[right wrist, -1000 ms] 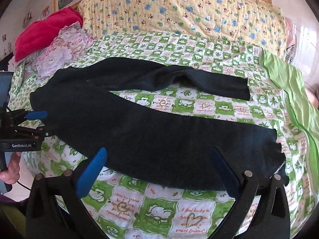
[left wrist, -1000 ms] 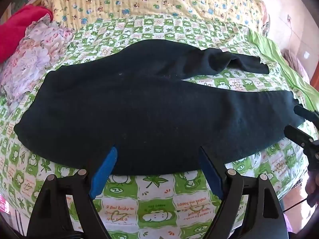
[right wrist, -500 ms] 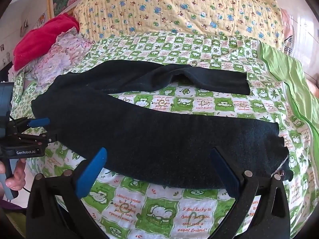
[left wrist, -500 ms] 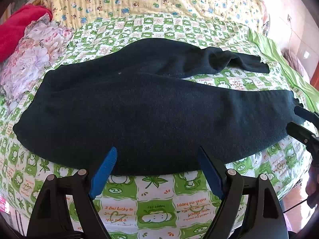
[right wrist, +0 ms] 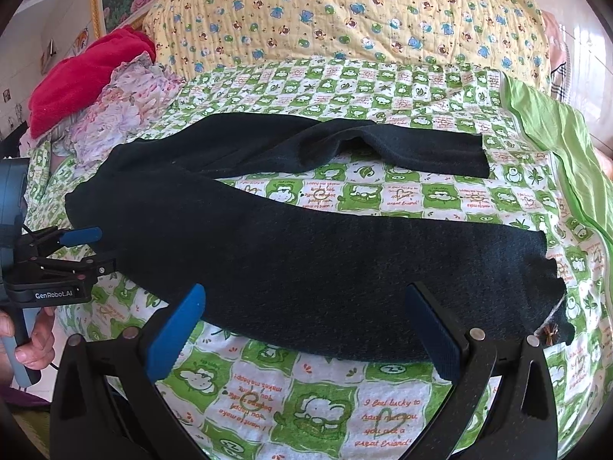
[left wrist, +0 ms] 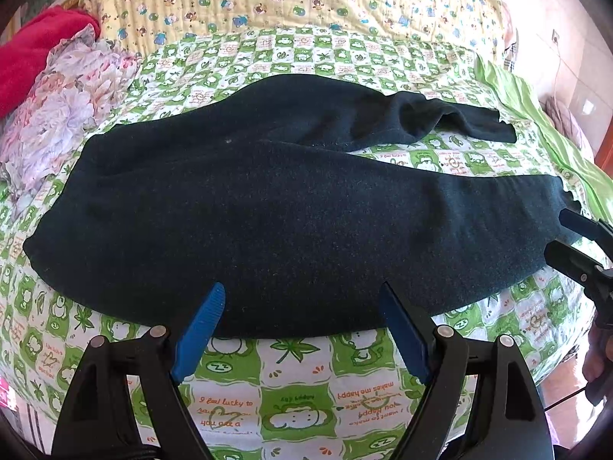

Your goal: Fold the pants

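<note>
Dark pants point(left wrist: 276, 207), spread flat on green cartoon-print bedsheet point(left wrist: 299, 391), legs apart. Left gripper point(left wrist: 302, 295) released at near edge; right gripper point(right wrist: 306, 291) likewise released.

Left gripper point(left wrist: 302, 299): black angular arms, ribbed blue finger pads point(left wrist: 199, 331), silver pivot screws; white "GenRobot.AI" lettering on side of body, grey-blue handle. Right gripper point(right wrist: 306, 306): same black frame, blue pads, silver screws; thin black cable below handle

Pants point(left wrist: 276, 211) – matt, fuzzy knit cloth
</note>
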Motion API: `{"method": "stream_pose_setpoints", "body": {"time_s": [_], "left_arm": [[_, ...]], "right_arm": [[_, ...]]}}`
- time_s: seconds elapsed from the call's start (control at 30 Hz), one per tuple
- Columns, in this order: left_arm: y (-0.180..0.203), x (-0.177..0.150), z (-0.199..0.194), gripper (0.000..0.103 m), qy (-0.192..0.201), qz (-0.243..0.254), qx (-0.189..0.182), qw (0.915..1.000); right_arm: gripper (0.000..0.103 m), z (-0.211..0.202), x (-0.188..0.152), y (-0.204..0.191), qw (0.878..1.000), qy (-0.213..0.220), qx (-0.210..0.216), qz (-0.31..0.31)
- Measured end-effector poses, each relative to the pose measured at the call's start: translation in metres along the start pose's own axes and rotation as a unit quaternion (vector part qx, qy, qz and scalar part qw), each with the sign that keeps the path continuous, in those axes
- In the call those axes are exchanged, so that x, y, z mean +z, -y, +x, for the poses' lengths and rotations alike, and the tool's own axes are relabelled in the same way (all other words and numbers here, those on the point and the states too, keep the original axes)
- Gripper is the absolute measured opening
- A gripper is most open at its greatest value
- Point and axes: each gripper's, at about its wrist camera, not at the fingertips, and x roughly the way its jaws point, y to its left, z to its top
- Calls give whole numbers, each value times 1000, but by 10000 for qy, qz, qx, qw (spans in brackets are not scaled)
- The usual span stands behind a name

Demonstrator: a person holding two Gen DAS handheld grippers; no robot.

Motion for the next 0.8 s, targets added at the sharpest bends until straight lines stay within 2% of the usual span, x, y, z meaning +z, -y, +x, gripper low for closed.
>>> {"method": "stream_pose_setpoints", "body": {"time_s": [0.8], "left_arm": [[0, 0, -2, 83, -3, -13, -60, 10000]], "right_arm": [[103, -4, 3, -9, 10000, 46, 62, -31]]}}
